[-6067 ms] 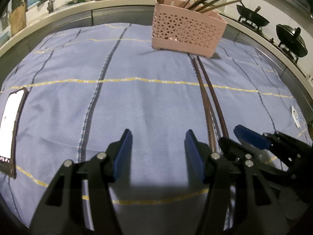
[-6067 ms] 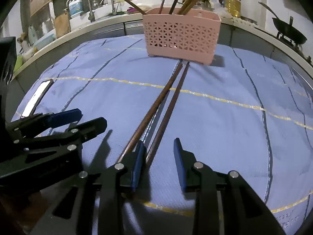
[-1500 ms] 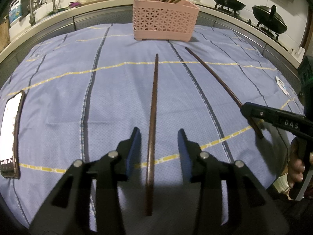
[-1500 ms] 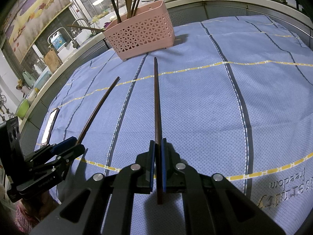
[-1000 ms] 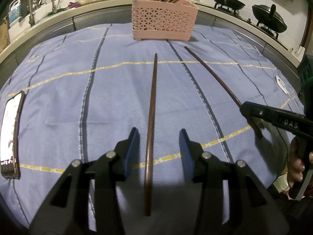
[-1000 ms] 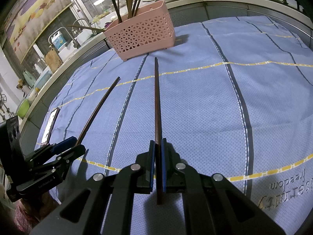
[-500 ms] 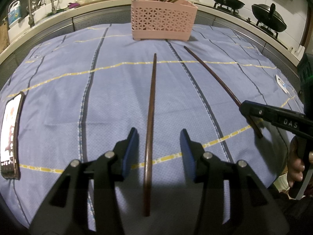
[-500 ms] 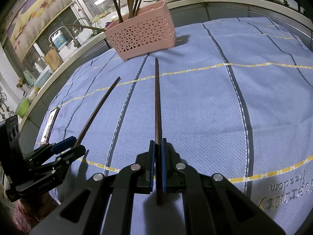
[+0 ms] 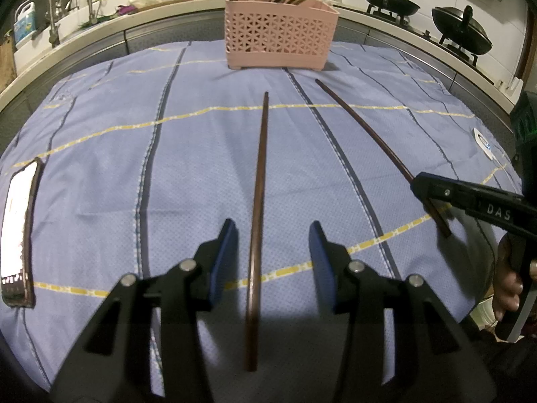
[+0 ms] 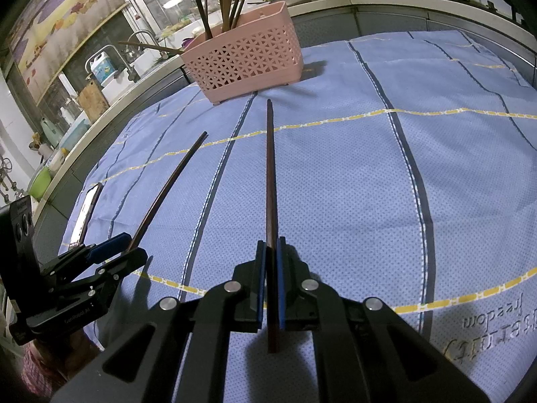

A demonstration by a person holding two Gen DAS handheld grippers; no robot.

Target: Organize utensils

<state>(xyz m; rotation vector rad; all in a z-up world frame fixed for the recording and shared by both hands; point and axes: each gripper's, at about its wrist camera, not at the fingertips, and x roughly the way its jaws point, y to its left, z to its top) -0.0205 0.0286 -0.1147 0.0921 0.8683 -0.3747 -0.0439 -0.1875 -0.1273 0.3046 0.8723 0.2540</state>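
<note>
Two dark brown chopsticks lie apart on the blue striped cloth (image 9: 100, 154). One chopstick (image 9: 260, 168) runs straight between the fingers of my left gripper (image 9: 272, 228), which is open, with neither pad touching it. My right gripper (image 10: 271, 245) is shut on the near end of the other chopstick (image 10: 270, 168), whose tip points at the pink basket (image 10: 248, 57). That basket (image 9: 278, 43) stands at the far edge with several chopsticks upright in it. The right gripper (image 9: 419, 184) also shows at the right of the left wrist view. At the lower left of the right wrist view is the left gripper (image 10: 132, 247).
A phone (image 9: 16, 231) lies screen up at the cloth's left edge. Two black woks (image 9: 461, 30) sit on the stove at the back right. A sink with a tap (image 9: 50, 16) is at the back left. A white tag (image 9: 483, 142) marks the cloth's right edge.
Six seconds ago the chopsticks lay side by side and both grippers were open; now they are apart and the right gripper grips one. Over the last second only the left fingers spread slightly.
</note>
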